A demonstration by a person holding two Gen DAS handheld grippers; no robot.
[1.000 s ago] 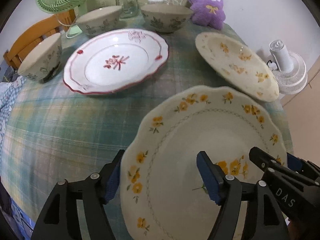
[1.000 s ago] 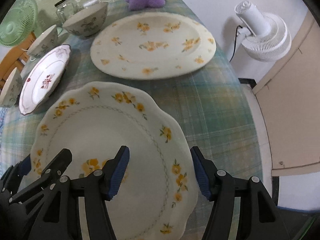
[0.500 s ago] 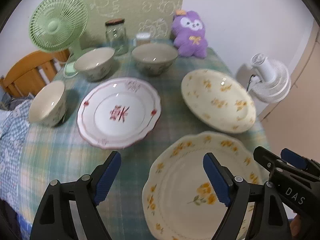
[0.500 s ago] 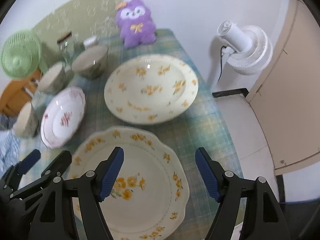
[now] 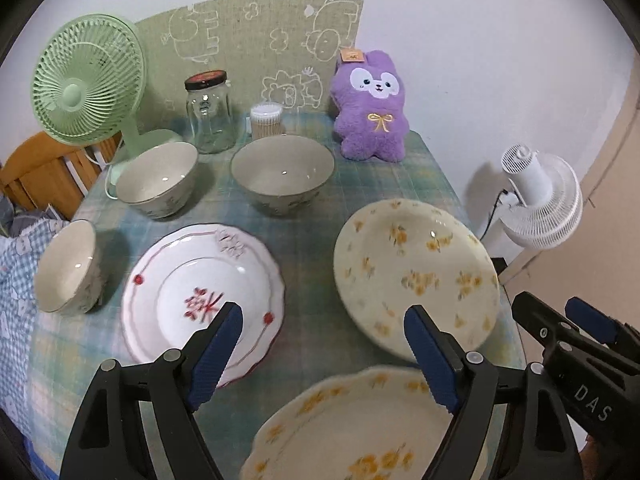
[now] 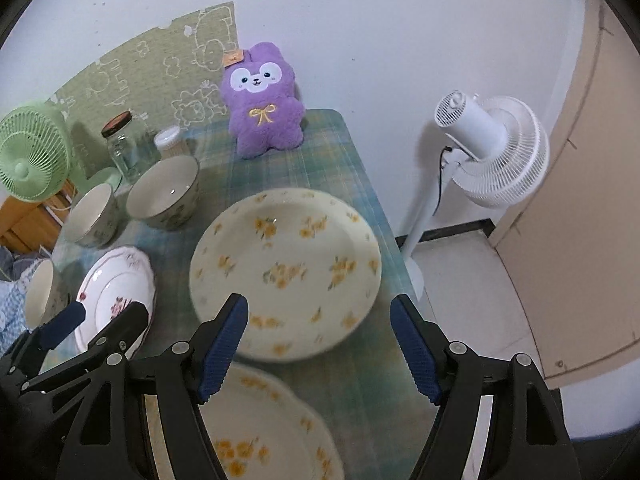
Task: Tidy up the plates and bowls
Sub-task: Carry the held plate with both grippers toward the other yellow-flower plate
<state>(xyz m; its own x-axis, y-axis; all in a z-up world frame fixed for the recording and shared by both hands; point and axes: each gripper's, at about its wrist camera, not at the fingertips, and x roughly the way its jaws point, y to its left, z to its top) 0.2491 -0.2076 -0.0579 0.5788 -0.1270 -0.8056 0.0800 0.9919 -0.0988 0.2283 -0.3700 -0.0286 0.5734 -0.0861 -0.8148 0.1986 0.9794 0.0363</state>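
Tabletop [image 5: 312, 248] layout, left wrist view: scalloped plate [image 5: 360, 432] nearest, at front edge. Behind it to the left, flower-centre plate [image 5: 200, 292]; behind it to the right, round plate [image 5: 416, 276], the 2 apart. 3 bowls: 1 at far left [image 5: 66, 268] beside the flower-centre plate, 1 behind that plate [image 5: 158, 178], 1 at centre back [image 5: 282, 174]. Back row, left to right: desk fan [image 5: 86, 80], jar [image 5: 210, 114], swab tub [image 5: 266, 120], plush toy [image 5: 372, 108]. Floor fan [image 5: 536, 196] stands off the tabletop's right side. Chair [image 5: 44, 172] beyond the left edge.
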